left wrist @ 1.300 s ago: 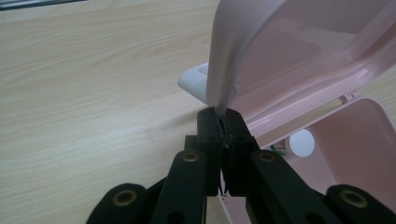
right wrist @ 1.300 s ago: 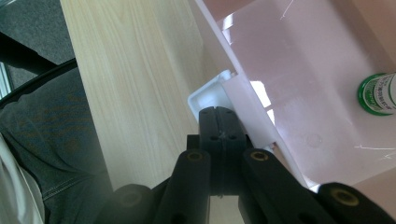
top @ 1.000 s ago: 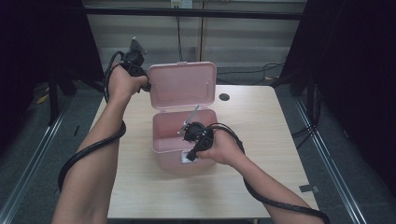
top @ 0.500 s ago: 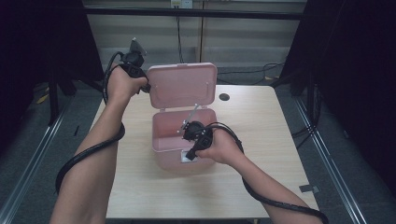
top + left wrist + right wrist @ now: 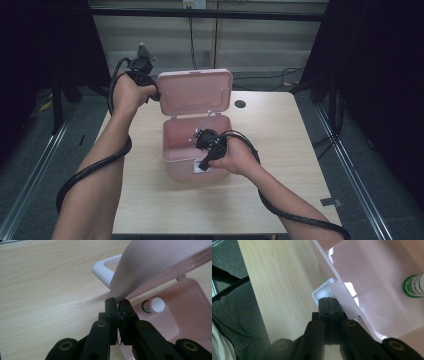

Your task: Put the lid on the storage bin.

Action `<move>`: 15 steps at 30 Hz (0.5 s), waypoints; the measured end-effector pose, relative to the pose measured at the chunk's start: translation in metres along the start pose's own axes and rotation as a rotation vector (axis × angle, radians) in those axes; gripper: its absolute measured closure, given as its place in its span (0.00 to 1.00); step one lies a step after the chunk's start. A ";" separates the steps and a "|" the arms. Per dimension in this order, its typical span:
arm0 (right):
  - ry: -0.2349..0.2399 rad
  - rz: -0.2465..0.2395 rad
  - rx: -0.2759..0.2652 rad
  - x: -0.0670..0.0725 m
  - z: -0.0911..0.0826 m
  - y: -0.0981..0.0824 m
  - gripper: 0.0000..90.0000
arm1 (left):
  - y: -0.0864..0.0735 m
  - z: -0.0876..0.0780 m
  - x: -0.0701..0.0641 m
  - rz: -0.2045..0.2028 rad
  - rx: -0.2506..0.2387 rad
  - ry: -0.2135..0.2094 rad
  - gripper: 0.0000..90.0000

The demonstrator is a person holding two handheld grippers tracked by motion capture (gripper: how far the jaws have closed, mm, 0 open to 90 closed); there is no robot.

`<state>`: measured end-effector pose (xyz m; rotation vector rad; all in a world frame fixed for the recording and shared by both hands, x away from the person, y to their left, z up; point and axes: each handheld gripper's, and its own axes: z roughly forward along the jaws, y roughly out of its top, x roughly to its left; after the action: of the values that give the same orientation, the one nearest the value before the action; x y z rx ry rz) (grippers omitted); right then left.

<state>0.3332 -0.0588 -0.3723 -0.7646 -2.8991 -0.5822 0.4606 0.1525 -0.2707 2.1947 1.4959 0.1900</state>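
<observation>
High view: we see a pink plastic box (image 5: 192, 150) with rounded corners standing in the middle of the pale wooden table (image 5: 295, 145), its smooth lid (image 5: 195, 92) raised upright. Our left gripper (image 5: 119, 302) is clenched on the thin corner edge of the lid, beside the white curved handle (image 5: 102, 268). Our right gripper (image 5: 329, 301) is closed, jaws pressed together at the white latch (image 5: 323, 291) on the front wall of the box. Inside lies a small bottle (image 5: 413, 286) with green label and a round white cap.
</observation>
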 end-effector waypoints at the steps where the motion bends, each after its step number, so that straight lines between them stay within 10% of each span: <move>1: -0.001 -0.001 -0.001 0.000 0.000 0.000 1.00 | -0.001 0.000 0.000 -0.002 0.000 0.000 0.97; 15: -0.009 0.004 0.002 -0.002 0.001 0.003 1.00 | -0.008 -0.003 -0.001 0.006 0.002 -0.005 1.00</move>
<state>0.3365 -0.0573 -0.3724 -0.7744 -2.9052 -0.5771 0.4526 0.1547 -0.2713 2.1993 1.4878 0.1849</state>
